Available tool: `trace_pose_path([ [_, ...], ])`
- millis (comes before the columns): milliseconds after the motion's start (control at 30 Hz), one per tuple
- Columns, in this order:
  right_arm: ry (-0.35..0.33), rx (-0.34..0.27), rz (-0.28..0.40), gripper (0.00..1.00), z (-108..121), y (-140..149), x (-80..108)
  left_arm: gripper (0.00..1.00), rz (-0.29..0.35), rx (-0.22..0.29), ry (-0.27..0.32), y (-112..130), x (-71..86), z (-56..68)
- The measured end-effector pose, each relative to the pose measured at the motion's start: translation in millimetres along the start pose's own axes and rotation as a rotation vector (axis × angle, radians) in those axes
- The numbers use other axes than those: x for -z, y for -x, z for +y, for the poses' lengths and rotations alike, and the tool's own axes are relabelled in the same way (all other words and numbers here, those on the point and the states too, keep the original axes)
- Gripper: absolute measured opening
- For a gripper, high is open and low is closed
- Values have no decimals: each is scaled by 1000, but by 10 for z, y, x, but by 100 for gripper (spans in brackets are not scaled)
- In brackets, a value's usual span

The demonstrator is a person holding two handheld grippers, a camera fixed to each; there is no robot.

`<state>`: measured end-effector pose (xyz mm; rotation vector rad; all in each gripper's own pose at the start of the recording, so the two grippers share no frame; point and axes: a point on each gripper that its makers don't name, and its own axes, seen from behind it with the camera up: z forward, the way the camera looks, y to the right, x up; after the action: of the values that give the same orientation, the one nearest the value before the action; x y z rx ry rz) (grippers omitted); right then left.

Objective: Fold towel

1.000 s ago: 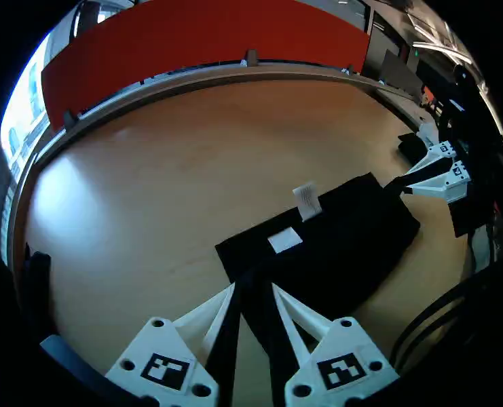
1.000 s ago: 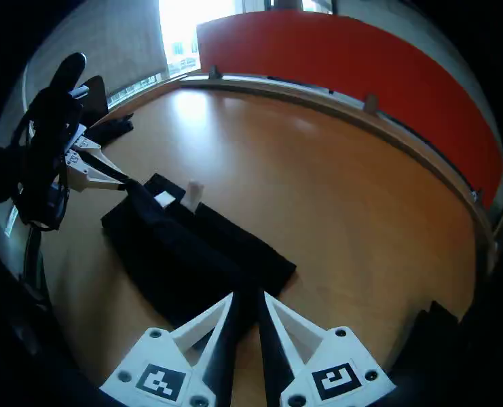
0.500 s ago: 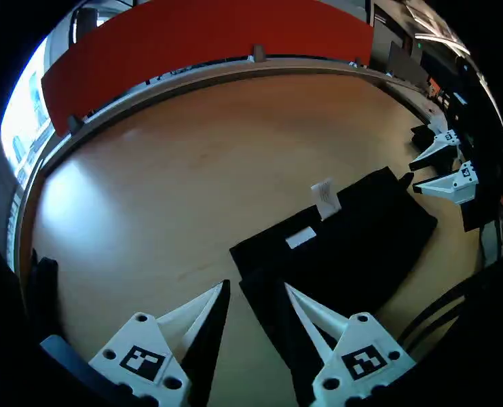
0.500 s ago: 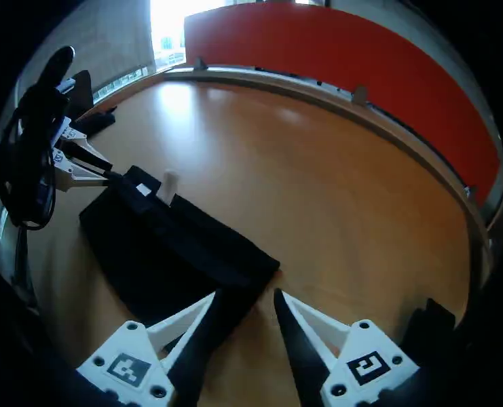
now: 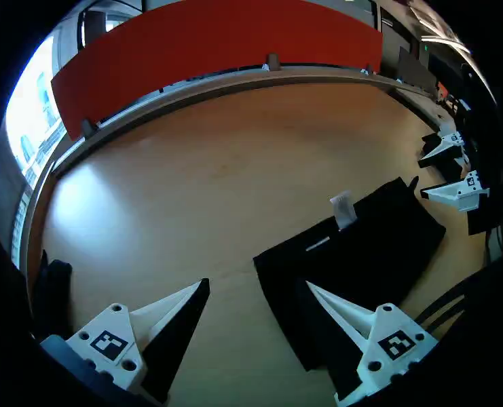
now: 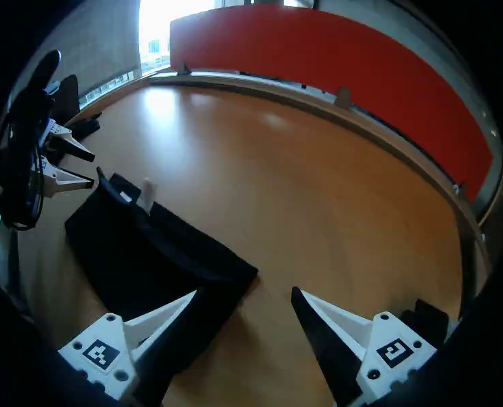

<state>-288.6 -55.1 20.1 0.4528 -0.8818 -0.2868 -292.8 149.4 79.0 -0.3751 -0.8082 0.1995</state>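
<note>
A black towel (image 5: 366, 251) lies folded flat on the wooden table (image 5: 183, 183), with a white label (image 5: 343, 209) sticking up at its far edge. My left gripper (image 5: 256, 283) stands open just short of the towel's near corner, holding nothing. In the right gripper view the same towel (image 6: 142, 254) and label (image 6: 146, 193) lie ahead to the left. My right gripper (image 6: 244, 292) is open at its near corner, empty. Each gripper appears across the towel in the other's view: the right gripper (image 5: 422, 178) and the left gripper (image 6: 92, 171), both with fingers apart.
A red partition (image 5: 210, 47) runs along the table's far curved edge, and it appears again as the red partition (image 6: 332, 61). A dark object (image 5: 51, 292) sits at the near left table edge. Another dark object (image 6: 427, 319) lies by my right gripper. Bright windows are behind.
Both grippers were shut on the towel's corners a second ago. They have opened wide, let the towel go and drawn back a little; the towel now rests flat.
</note>
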Motion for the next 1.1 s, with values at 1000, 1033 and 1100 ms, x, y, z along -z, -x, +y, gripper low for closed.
trace_pose_path([
  [1000, -20, -22, 20, 98, -245, 183, 356, 94, -14, 66, 10, 283, 220, 159],
  [1033, -20, -22, 20, 98, -255, 191, 370, 94, -15, 69, 10, 299, 230, 167],
  [1100, -21, -24, 22, 98, -274, 208, 400, 94, -16, 74, 10, 329, 249, 185],
])
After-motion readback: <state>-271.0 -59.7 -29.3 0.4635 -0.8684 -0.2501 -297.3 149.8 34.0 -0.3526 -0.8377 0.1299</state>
